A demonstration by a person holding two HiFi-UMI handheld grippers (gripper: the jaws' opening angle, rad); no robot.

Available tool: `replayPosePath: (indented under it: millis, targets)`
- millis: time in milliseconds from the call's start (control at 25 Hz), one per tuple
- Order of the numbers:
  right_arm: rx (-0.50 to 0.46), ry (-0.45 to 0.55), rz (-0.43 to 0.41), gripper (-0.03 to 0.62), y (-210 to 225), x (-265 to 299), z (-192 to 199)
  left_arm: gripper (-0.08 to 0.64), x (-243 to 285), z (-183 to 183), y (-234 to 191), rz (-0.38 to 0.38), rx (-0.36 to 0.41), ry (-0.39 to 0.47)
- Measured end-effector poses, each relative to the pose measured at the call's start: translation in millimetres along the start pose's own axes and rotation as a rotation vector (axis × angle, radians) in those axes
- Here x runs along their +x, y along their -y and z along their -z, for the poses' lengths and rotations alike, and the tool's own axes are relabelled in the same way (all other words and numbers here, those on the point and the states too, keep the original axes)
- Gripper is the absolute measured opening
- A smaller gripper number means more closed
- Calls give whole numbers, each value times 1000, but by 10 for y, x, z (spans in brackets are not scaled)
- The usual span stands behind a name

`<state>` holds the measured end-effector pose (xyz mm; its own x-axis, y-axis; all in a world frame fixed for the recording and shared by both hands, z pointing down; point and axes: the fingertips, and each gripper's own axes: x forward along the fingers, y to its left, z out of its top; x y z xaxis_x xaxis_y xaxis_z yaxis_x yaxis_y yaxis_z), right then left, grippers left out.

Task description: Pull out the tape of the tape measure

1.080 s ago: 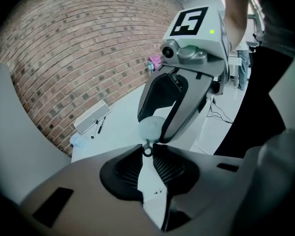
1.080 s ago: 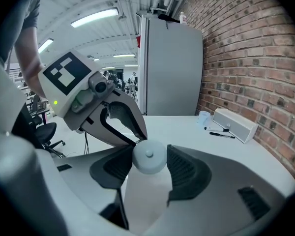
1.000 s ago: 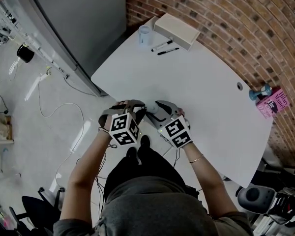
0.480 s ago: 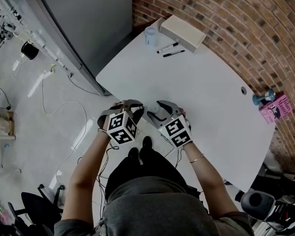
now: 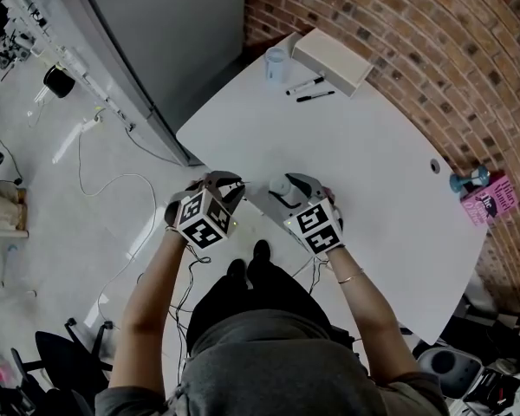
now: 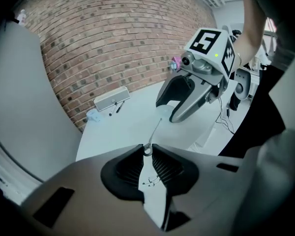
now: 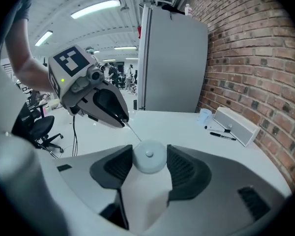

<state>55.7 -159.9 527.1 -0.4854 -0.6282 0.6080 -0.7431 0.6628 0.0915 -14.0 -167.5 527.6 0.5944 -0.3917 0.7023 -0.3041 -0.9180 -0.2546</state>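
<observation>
A small round white tape measure sits between the pads of my right gripper, which is shut on it. In the head view the tape measure is just above the table's near edge, with the right gripper around it. A thin tape runs from the case to my left gripper, whose jaws pinch the tape's end ring. From above, the left gripper is a short way left of the right one, past the table's edge. The drawn-out tape stretches between them.
At the white table's far end lie a white box, two markers and a cup. A blue dumbbell and a pink book sit at the right by the brick wall. A grey cabinet stands left.
My left gripper has moved left, away from the right one, and the gap between them has widened with more tape drawn out. The right gripper keeps the case in nearly the same place.
</observation>
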Motion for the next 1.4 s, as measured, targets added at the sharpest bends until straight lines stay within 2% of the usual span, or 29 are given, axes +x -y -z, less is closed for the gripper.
replayPosePath:
  millis: [120, 320, 560, 680, 840, 1120, 1280, 1400]
  targets:
    - [6, 9, 9, 222, 75, -14, 25, 67, -77, 54, -95, -8, -66, 18]
    - [-48, -19, 22, 221, 37, -11, -17, 67, -126, 102, -156, -20, -115, 18]
    - [-8, -56, 70, 221, 201, -52, 109, 66, -301, 351, -375, -68, -214, 11]
    - [-13, -76, 106, 221, 279, -79, 159, 66, -378, 500, -475, -106, -256, -11]
    - [28, -90, 129, 221, 392, -150, 249, 66, -497, 721, -612, -147, -332, -32]
    - [65, -113, 177, 221, 594, -224, 395, 66, -683, 1113, -849, -228, -422, -82]
    - [88, -109, 181, 221, 688, -258, 446, 66, -799, 1215, -986, -273, -501, -60]
    - [67, -112, 183, 221, 689, -226, 431, 66, -800, 1211, -1037, -305, -524, -52]
